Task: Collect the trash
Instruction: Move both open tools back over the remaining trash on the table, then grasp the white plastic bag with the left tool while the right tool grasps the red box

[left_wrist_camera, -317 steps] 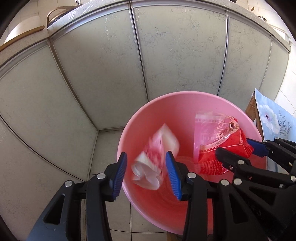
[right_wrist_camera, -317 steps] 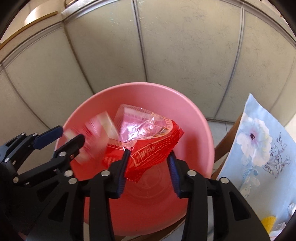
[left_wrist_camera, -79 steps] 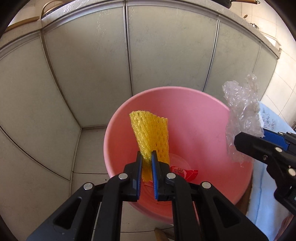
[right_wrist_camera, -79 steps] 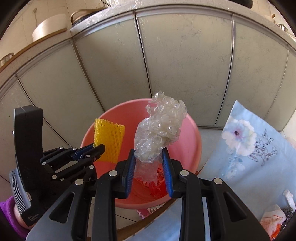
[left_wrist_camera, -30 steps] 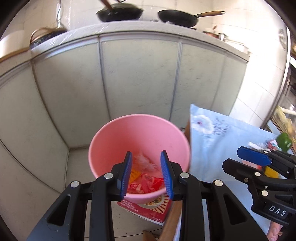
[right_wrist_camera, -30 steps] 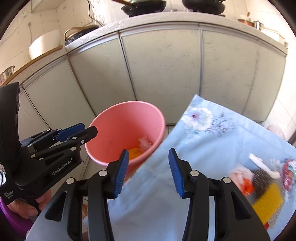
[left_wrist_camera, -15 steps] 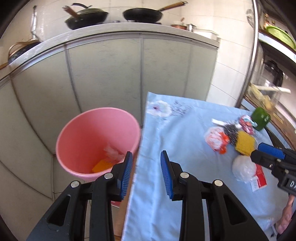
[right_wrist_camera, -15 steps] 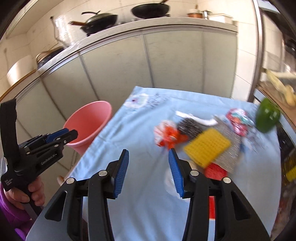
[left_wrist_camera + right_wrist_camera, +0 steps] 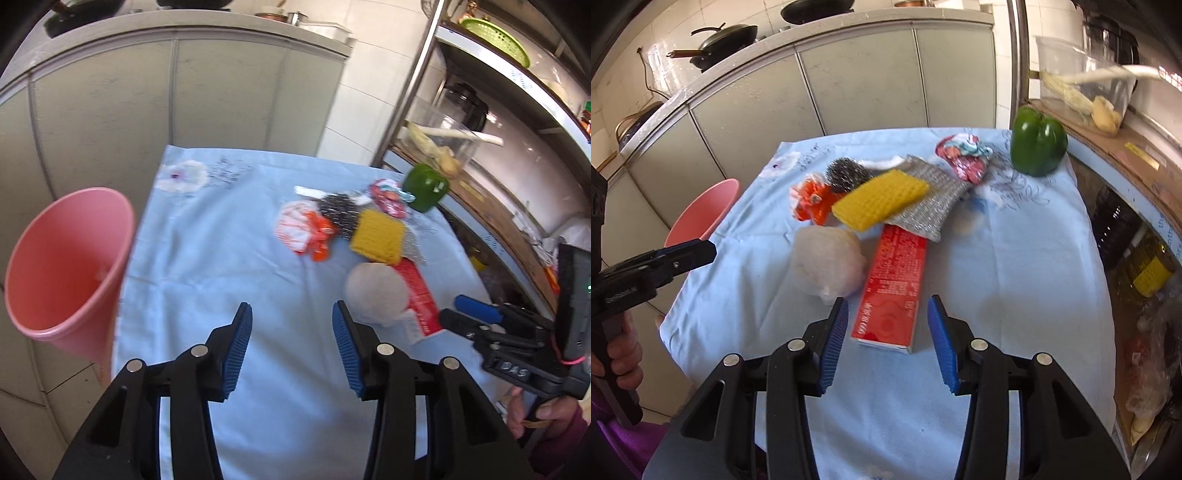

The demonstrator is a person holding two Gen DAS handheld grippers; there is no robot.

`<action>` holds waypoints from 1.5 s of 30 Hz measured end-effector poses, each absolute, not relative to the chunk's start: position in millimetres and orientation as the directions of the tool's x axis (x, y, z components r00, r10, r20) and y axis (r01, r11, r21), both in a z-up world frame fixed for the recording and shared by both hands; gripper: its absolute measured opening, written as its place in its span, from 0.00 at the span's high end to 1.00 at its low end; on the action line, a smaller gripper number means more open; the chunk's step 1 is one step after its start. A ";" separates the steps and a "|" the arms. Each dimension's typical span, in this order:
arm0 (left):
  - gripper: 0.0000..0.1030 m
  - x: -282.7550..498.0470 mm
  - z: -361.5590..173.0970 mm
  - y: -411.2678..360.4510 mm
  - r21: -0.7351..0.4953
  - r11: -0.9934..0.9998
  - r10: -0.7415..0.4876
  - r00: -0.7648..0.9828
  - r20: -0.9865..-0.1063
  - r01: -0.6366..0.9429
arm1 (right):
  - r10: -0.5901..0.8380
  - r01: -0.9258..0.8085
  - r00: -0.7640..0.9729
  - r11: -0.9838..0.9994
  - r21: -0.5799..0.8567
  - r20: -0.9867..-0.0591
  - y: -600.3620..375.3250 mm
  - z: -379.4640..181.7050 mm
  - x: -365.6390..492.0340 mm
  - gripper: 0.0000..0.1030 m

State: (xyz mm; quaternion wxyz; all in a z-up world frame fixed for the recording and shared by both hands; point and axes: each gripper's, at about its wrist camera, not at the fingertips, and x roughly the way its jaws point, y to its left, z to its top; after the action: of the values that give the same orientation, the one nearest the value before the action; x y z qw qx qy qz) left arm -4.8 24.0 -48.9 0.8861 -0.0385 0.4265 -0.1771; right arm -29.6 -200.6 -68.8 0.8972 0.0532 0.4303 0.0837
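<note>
A pink bin [image 9: 62,258] stands off the table's left edge; it also shows in the right wrist view [image 9: 705,210]. On the blue tablecloth [image 9: 221,258] lie a crumpled white wad [image 9: 827,264], a red box [image 9: 892,288], an orange-white wrapper [image 9: 810,201], and a red crumpled wrapper [image 9: 962,155]. My left gripper [image 9: 291,350] is open and empty above the cloth, left of the white wad [image 9: 376,290]. My right gripper [image 9: 888,347] is open and empty just in front of the red box.
A yellow sponge [image 9: 882,195], a steel scourer [image 9: 846,173], a silver cloth [image 9: 929,206] and a green pepper [image 9: 1038,142] lie on the table. Grey cabinets [image 9: 868,81] stand behind. A shelf with a container [image 9: 1086,85] is at right.
Both grippers have swung right from the bin to over the table. Earlier they dropped the yellow net and the bubble wrap into the bin and have stayed open since.
</note>
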 end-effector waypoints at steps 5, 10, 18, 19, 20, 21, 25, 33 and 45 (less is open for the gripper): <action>0.53 5.9 -47.5 -5.6 -0.239 0.913 -0.389 0.527 -0.756 0.332 | 0.208 -0.111 0.612 0.978 0.177 -0.763 -204.5 -73.1 -27.0 0.56; 0.53 16.1 -48.7 -38.8 -0.209 0.899 -0.393 0.497 -0.774 0.385 | 0.220 -0.109 0.601 0.975 0.193 -0.768 -207.9 -77.5 -25.8 0.56; 0.53 36.0 -70.2 -73.0 -0.181 0.898 -0.361 0.435 -0.825 0.402 | 0.232 -0.116 0.596 0.972 0.204 -0.769 -212.6 -79.8 -27.7 0.56; 0.53 37.3 -73.2 -74.0 -0.175 0.901 -0.351 0.432 -0.831 0.397 | 0.233 -0.116 0.596 0.972 0.204 -0.769 -212.9 -80.0 -27.6 0.56; 0.53 38.7 -76.9 -74.6 -0.166 0.906 -0.338 0.427 -0.839 0.390 | 0.234 -0.117 0.595 0.972 0.205 -0.769 -212.8 -80.2 -27.7 0.56; 0.53 39.5 -80.6 -73.8 -0.166 0.908 -0.332 0.418 -0.846 0.385 | 0.236 -0.118 0.594 0.971 0.207 -0.769 -212.8 -80.2 -27.8 0.56; 0.54 38.8 -87.0 -65.0 -0.189 0.912 -0.339 0.411 -0.846 0.364 | 0.244 -0.123 0.592 0.969 0.213 -0.768 -209.8 -79.2 -25.4 0.56; 0.82 29.3 -76.8 -46.1 -0.172 0.920 -0.328 0.451 -0.830 0.353 | 0.232 -0.131 0.576 0.973 0.191 -0.784 -193.9 -77.8 -8.4 0.49; 0.85 13.7 -71.3 -26.7 -0.138 0.927 -0.308 0.496 -0.812 0.349 | 0.121 -0.045 0.537 0.992 0.115 -0.835 -179.8 -91.2 17.2 0.42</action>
State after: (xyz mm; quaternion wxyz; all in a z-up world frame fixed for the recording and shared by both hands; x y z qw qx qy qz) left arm 13.7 -26.7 -71.3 0.8647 0.0224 0.4645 -0.1900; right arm 17.1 -179.8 -91.2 0.8756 0.0395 0.4790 0.0476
